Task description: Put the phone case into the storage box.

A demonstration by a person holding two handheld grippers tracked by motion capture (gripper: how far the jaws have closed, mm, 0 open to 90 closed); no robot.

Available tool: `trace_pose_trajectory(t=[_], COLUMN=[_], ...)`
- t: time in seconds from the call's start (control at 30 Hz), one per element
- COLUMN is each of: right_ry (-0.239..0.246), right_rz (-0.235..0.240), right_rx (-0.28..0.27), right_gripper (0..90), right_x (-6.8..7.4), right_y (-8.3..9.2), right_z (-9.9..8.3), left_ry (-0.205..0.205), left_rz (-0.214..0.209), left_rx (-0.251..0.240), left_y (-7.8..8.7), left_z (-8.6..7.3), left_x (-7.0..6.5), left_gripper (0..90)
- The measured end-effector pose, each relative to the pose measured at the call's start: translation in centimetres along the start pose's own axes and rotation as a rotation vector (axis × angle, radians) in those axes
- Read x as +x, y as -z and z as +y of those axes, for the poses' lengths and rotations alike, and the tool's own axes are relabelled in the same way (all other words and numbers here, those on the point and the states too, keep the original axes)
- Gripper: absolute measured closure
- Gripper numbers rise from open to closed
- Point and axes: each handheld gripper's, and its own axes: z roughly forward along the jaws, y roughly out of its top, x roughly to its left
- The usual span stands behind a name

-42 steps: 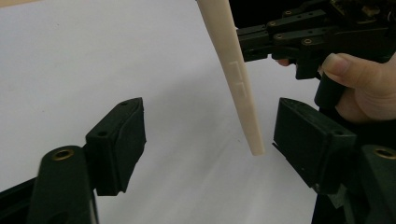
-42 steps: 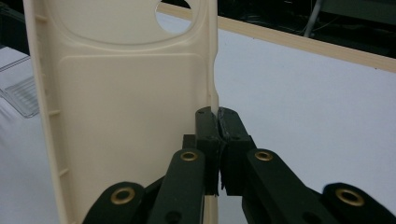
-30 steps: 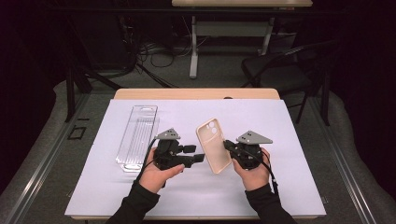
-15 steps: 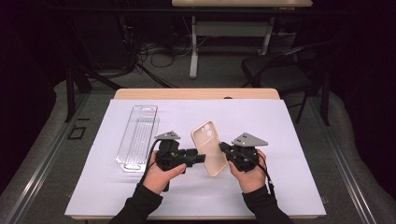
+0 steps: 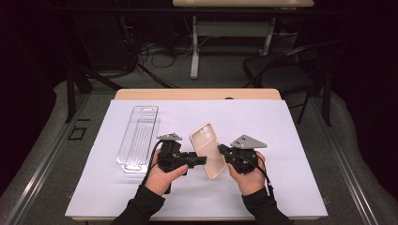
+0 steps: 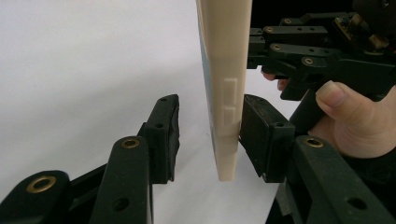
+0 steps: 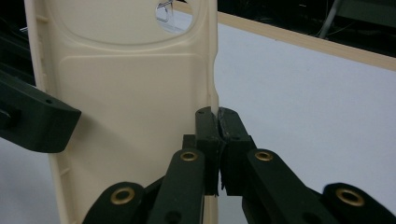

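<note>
The desk [image 5: 291, 140] under its white sheet spreads out beneath me, and on its left side lies the clear plastic package [image 5: 138, 138], flat and well apart from my hands. Between my 2 claws, raised off the sheet and tilted, is the cream phone case [image 5: 209, 150], camera cutout at the far end. My right claw [image 5: 224, 152] is clamped tight on the case's edge, both pads pinching the thin rim [image 7: 214, 135]. My left claw [image 6: 208, 140] has just been closing around the case's other edge: it stands narrow now, 1 pad touching the side, the other pad [image 6: 163, 135] a gap away.
</note>
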Motion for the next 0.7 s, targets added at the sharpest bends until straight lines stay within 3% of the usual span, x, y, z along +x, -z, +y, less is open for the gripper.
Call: trace_pose_trajectory(t=[0.17, 0.3, 0.7], right_ry=[-0.002, 0.005, 0.003], right_rz=[0.006, 0.011, 0.016], right_rx=[0.006, 0.006, 0.008], right_gripper=[88.4, 88.4, 88.4], right_x=[0.10, 0.26, 0.55], right_y=[-0.07, -0.17, -0.31], right_z=[-0.05, -0.10, -0.22], left_ry=[0.037, 0.044, 0.070], left_rz=[0.003, -0.018, -0.016], left_rx=[0.000, 0.004, 0.007], left_y=[-0.04, -0.07, -0.30], left_z=[-0.14, -0.15, -0.32], left_x=[0.04, -0.01, 0.07], left_gripper=[57.5, 62.5, 66.6])
